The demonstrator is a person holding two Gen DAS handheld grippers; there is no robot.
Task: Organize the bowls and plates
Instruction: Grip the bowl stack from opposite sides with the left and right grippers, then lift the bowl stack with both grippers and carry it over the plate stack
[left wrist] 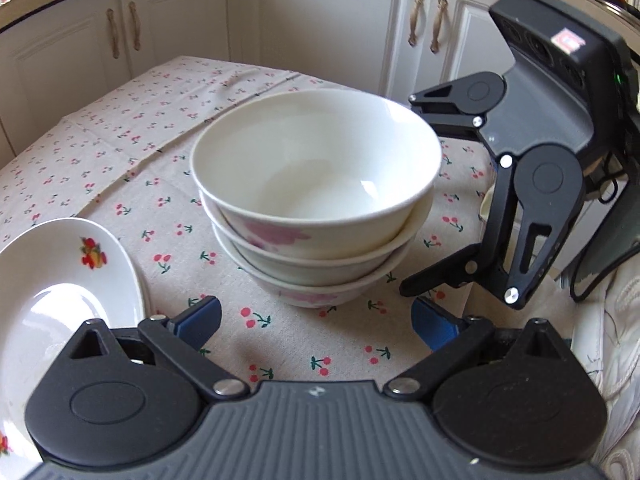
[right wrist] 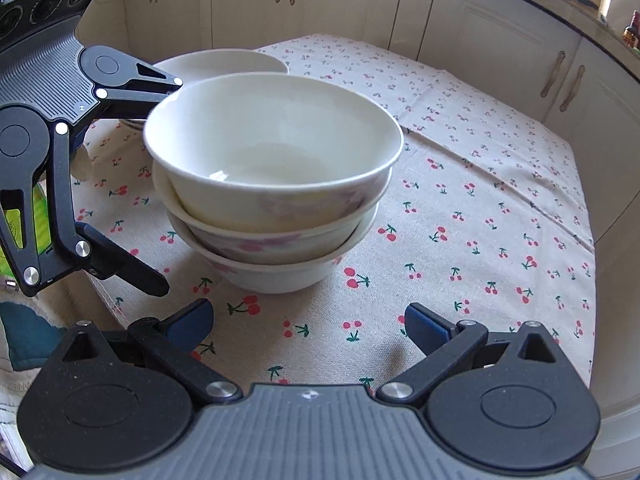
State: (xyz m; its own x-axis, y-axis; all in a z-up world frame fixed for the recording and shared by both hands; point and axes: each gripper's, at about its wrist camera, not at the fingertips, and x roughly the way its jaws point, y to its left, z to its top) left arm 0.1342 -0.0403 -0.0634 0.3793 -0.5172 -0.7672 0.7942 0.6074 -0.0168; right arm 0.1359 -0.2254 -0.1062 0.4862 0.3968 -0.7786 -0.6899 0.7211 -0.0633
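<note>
A stack of three white bowls with pink flowers point(left wrist: 316, 200) stands on the cherry-print tablecloth point(left wrist: 120, 136); it also shows in the right wrist view point(right wrist: 272, 184). A white plate with a fruit print point(left wrist: 60, 292) lies left of the stack, and shows behind the stack in the right wrist view point(right wrist: 224, 62). My left gripper point(left wrist: 316, 324) is open and empty, just short of the stack. My right gripper point(right wrist: 308, 328) is open and empty, also just short of it. Each gripper shows in the other's view, the right one point(left wrist: 412, 196) and the left one point(right wrist: 172, 184), both open beside the stack.
White cabinet doors point(left wrist: 328, 20) with bronze handles stand behind the table. The table edge point(right wrist: 592, 240) runs along the right in the right wrist view. A pale quilted cloth point(left wrist: 616, 320) lies at the right of the left wrist view.
</note>
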